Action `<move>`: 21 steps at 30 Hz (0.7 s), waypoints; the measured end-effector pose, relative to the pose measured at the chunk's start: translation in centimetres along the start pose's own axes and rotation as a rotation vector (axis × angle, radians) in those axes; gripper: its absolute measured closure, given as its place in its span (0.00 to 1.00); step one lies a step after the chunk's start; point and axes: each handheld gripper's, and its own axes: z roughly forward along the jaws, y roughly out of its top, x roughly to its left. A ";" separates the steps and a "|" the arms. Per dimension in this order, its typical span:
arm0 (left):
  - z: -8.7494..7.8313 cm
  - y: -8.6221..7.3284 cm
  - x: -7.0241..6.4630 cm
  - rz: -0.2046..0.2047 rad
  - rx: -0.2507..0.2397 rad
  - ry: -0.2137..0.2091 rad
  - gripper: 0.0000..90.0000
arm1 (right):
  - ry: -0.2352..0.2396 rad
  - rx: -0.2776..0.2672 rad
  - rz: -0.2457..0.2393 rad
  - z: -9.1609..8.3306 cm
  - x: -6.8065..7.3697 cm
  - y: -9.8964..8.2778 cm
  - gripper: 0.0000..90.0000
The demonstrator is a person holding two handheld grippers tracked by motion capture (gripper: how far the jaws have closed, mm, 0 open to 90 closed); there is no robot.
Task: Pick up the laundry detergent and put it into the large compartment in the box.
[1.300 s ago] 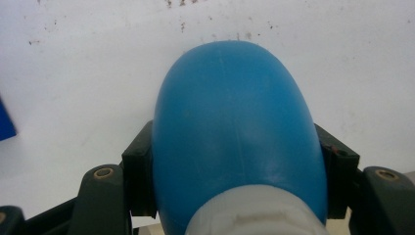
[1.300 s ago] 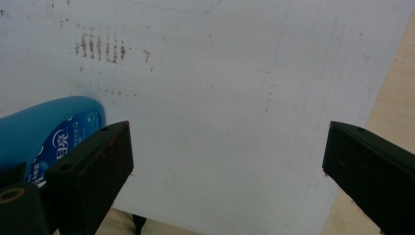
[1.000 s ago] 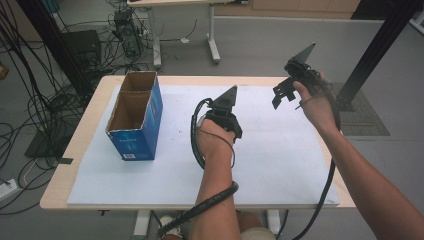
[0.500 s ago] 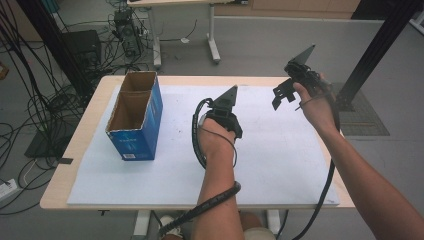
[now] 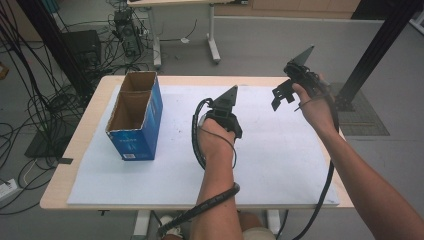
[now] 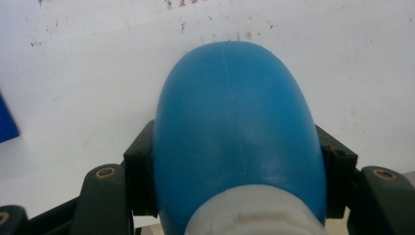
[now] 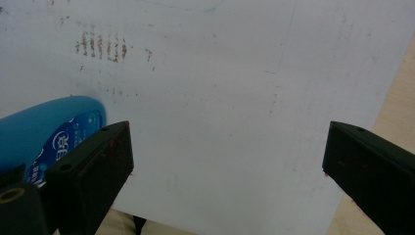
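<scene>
Blue bottle [image 6: 237, 132] sits pinched across its body in your left claw [image 5: 227, 116] at mid-frame of the high view, low over the white-covered counter [image 5: 280, 165], presumably for carrying, while your right claw [image 5: 285, 92], jaws spread and empty, waits upper right.

The open box [image 5: 135, 117] stands on the table's [image 5: 100, 85] left side, the bottle [image 6: 237, 132] seemingly lying mid-table right of it.

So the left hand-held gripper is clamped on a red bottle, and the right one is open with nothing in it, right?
Not quite: the bottle is blue, not red, as the left gripper view shows. The rest holds: the left hand-held gripper is clamped on it, and the right hand-held gripper is open with nothing in it.
</scene>
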 end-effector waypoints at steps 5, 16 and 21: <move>0.0 0.0 -0.1 -0.001 0.001 0.001 0.41 | 0.000 -0.005 0.002 -0.1 -0.1 -0.1 0.05; 0.0 0.0 -0.2 -0.005 -0.001 0.003 0.41 | 0.007 -0.006 0.006 -0.3 -0.5 -0.3 0.05; 0.0 0.0 -0.1 0.002 0.000 0.002 0.41 | 0.006 -0.006 0.005 -0.4 -0.5 -0.3 0.05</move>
